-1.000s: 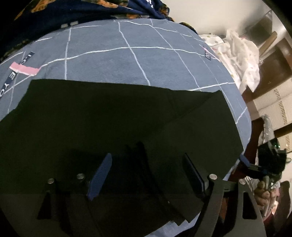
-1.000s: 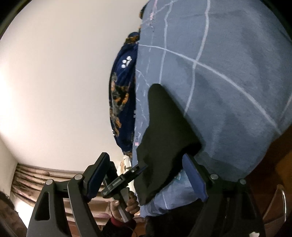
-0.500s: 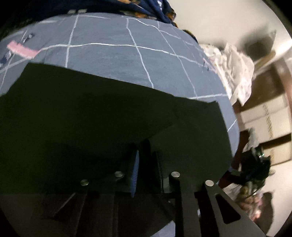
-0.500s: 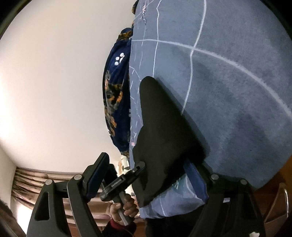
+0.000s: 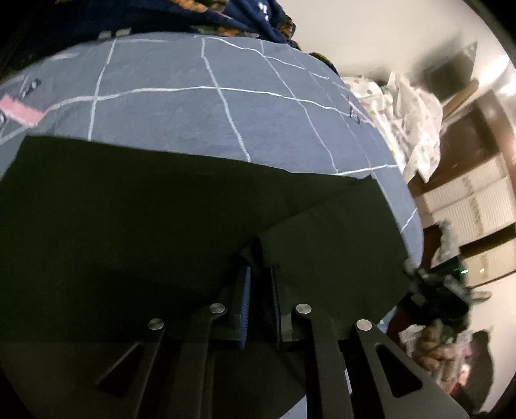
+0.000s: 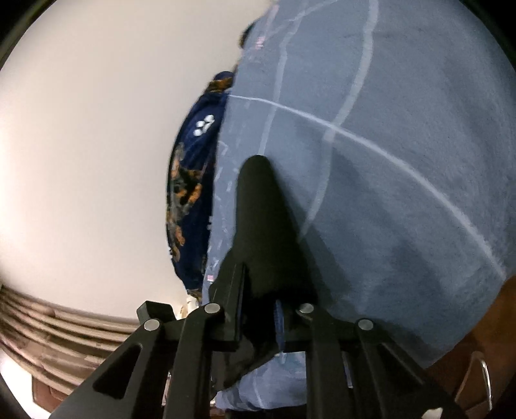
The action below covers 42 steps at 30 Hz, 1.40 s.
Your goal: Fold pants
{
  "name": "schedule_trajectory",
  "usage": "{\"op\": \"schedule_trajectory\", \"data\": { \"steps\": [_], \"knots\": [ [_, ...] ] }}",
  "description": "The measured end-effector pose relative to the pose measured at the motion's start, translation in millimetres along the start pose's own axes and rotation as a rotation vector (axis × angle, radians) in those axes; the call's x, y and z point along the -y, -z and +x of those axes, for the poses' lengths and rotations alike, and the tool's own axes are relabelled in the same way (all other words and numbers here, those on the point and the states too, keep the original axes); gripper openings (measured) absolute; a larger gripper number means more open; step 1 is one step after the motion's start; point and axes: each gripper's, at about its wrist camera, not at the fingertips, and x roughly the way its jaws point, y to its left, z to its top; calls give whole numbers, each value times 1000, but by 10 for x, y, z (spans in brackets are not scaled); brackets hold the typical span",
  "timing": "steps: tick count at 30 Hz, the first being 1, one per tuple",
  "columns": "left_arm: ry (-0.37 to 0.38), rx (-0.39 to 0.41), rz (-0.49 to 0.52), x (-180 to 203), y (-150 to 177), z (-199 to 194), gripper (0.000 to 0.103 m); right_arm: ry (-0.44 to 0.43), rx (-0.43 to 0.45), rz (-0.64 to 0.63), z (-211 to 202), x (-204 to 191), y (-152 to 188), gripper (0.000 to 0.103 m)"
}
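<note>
Black pants [image 5: 135, 219] lie spread on a blue bedsheet with white grid lines [image 5: 200, 112]. My left gripper [image 5: 258, 290] is shut on a fold of the pants at their near edge. In the right wrist view the pants [image 6: 261, 219] appear edge-on as a dark ridge on the same sheet [image 6: 403, 161]. My right gripper [image 6: 261, 309] is shut on the pants' near end. The right gripper also shows at the right edge of the left wrist view [image 5: 441, 290], held by a hand.
A dark blue patterned blanket [image 5: 193, 19] lies along the far side of the bed, also in the right wrist view [image 6: 193, 199]. White spotted cloth [image 5: 409, 119] is piled at the right. Wooden furniture [image 5: 477, 199] stands beyond the bed's right edge.
Both grippers have closed from open onto the pants' near edge. The left closed first, the right within the last half second. Both views shifted slightly.
</note>
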Motion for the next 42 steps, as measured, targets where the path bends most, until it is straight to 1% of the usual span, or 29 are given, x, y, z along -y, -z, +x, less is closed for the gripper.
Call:
{"op": "schedule_trajectory", "data": {
  "steps": [1, 2, 3, 5, 6, 7, 10, 12, 13, 15, 16, 18, 20, 22, 23, 24, 25, 26, 27, 29, 31, 32, 34, 35, 37, 38, 39, 40, 42],
  "knots": [
    [1, 2, -4, -23, 7, -16, 12, -4, -7, 34, 9, 85, -14, 10],
    [-3, 3, -1, -30, 15, -22, 12, -30, -12, 53, 8, 124, -22, 12],
    [-9, 2, 6, -26, 19, -36, 12, -44, -19, 58, 8, 128, -26, 17],
    [-3, -11, 8, -23, 19, -56, 12, -66, -27, 46, 3, 81, -30, 23],
    [7, -17, 7, -18, 18, -78, 12, -87, -37, 49, 15, 64, -28, 28],
    [11, -21, 10, -10, 10, -92, 12, -100, -46, 53, 30, 46, -26, 29],
    [53, -52, 16, 44, 42, -161, 14, -80, -71, 45, 71, 14, -3, 31],
    [50, -70, 33, 101, 79, -190, 16, -102, -97, 55, 111, -7, 18, 38],
    [34, -76, 49, 129, 101, -200, 19, -116, -106, 48, 107, -28, 35, 44],
    [1, -68, 57, 130, 113, -205, 20, -131, -160, 8, 167, -120, 76, 53],
    [-13, -60, 44, 98, 102, -205, 20, -148, -197, -12, 230, -177, 118, 54],
    [-4, -43, -9, 1, 51, -210, 20, -157, -241, -37, 340, -255, 202, 59],
    [-8, -26, -51, -75, 14, -201, 20, -124, -276, -66, 440, -308, 274, 59],
    [3, -37, -73, -124, -25, -149, 21, -120, -296, -82, 532, -343, 337, 59],
    [11, -64, -73, -125, -47, -87, 21, -116, -298, -87, 545, -351, 359, 57],
    [12, -76, -68, -118, -47, -54, 21, -106, -300, -100, 582, -372, 381, 51],
    [7, -73, -56, -93, -53, -41, 21, -91, -303, -110, 636, -394, 402, 48],
    [4, -62, -43, -64, -58, -55, 21, -84, -311, -107, 684, -391, 424, 39],
    [7, -53, -32, -34, -66, -79, 21, -75, -317, -101, 728, -385, 448, 28],
    [14, -25, -12, 15, -81, -151, 21, -54, -331, -82, 811, -332, 484, 15],
    [19, -1, 2, 63, -108, -210, 21, -49, -322, -89, 808, -313, 509, 14],
    [23, 9, 3, 73, -116, -224, 21, -64, -304, -99, 797, -335, 496, 13],
    [33, 23, 11, 88, -117, -229, 28, -115, -276, -99, 743, -348, 455, 12],
    [26, 13, 13, 89, -108, -201, 28, -126, -266, -103, 724, -339, 442, 12],
    [21, -32, 4, 78, -67, -110, 28, -78, -290, -103, 751, -277, 431, 12],
    [29, -44, -1, 61, -41, -93, 28, -74, -298, -81, 746, -210, 438, 9],
    [27, -41, -2, 56, -13, -85, 28, -67, -303, -70, 745, -178, 434, 4],
    [19, -37, 2, 54, 4, -86, 28, -53, -310, -64, 750, -150, 426, 5],
    [18, -35, 1, 39, 22, -87, 28, -69, -348, -43, 780, -139, 394, 6]
  ]
}}
